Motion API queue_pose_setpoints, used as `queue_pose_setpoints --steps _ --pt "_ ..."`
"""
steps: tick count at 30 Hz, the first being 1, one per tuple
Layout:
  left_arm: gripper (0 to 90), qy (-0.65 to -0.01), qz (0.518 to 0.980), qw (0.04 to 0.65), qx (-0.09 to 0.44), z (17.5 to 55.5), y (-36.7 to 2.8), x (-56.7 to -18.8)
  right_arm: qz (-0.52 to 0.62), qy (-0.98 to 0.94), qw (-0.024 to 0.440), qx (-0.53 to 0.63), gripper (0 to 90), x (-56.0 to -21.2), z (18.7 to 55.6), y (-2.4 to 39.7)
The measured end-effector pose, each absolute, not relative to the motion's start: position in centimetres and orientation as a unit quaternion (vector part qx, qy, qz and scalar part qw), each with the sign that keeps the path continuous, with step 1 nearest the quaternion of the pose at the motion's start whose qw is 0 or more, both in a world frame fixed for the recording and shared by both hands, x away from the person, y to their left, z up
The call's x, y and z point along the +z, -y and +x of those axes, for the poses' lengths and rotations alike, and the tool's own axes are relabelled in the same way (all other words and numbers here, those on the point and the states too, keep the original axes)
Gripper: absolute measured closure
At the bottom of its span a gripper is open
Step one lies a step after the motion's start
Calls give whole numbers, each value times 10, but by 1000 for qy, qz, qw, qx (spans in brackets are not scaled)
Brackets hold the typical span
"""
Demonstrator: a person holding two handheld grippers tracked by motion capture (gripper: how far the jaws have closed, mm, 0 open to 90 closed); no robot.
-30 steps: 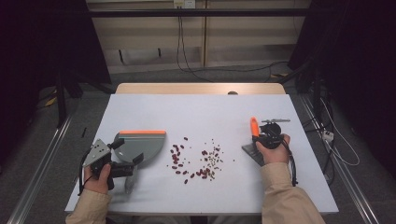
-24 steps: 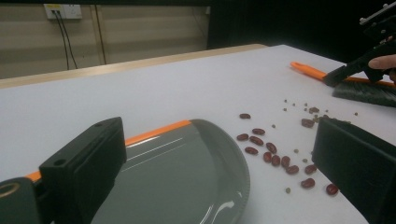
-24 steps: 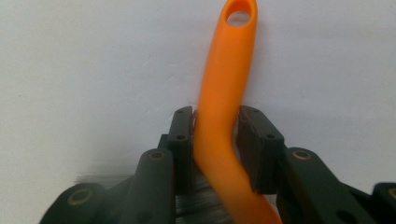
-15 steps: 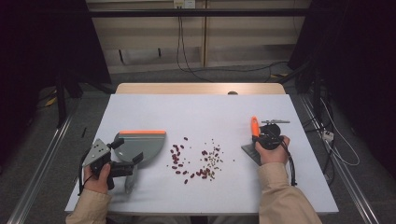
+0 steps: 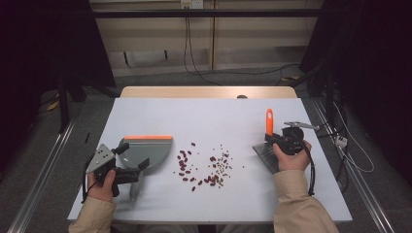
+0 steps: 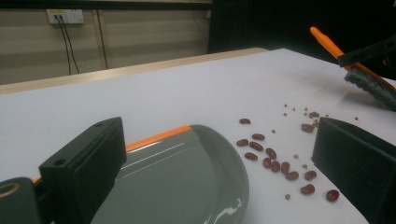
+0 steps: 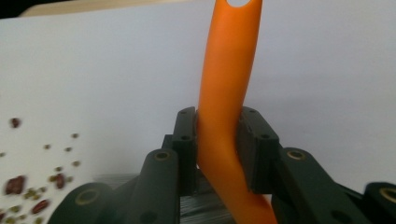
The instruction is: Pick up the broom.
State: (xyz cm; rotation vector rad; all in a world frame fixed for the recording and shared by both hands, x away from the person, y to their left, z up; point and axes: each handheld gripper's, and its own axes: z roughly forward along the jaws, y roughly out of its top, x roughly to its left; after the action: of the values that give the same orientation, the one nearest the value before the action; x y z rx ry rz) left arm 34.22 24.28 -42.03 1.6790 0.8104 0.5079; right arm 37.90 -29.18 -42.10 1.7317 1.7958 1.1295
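A grey dustpan [image 5: 150, 148] with an orange lip lies flat at the table's left. My left gripper [image 5: 132, 156] straddles its near part. In the left gripper view the dustpan [image 6: 177, 177] sits between the wide jaws, with a gap at the right jaw. Red beans [image 5: 187, 165] and small green seeds [image 5: 221, 167] are scattered mid-table, just beyond the pan's rim [image 6: 275, 165]. My right gripper [image 5: 270, 137] has just closed on the orange handle [image 7: 229, 93] of a brush [image 5: 268, 121]. Its grey bristles [image 5: 266, 155] hang by the table at the right.
The white table [image 5: 204, 116] has a wooden strip along its far edge. Cables run over the floor behind it and at the right. Metal rails flank both sides. A cable trails from the right gripper past the forearm.
My right gripper has lifted the brush slightly and carried it a little away from me. The left gripper, the dustpan and the beans have stayed put.
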Motion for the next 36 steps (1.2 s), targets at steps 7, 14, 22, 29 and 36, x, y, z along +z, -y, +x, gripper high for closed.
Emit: queue_pose_setpoints --steps 7,14,22,29,36 --pt "29 -341 716 569 219 343 -241 -419 601 -623 187 465 714 -408 370 295" --pt "29 -342 712 571 223 344 -239 -415 579 -612 188 505 717 -400 364 291" --pt "29 -324 716 576 226 342 -230 -406 567 -601 190 531 718 -391 359 292" --pt "29 -306 722 580 221 343 -214 -399 562 -598 187 540 719 -389 358 292" --pt "29 -293 725 584 217 345 -200 -395 555 -592 186 554 719 -385 356 290"
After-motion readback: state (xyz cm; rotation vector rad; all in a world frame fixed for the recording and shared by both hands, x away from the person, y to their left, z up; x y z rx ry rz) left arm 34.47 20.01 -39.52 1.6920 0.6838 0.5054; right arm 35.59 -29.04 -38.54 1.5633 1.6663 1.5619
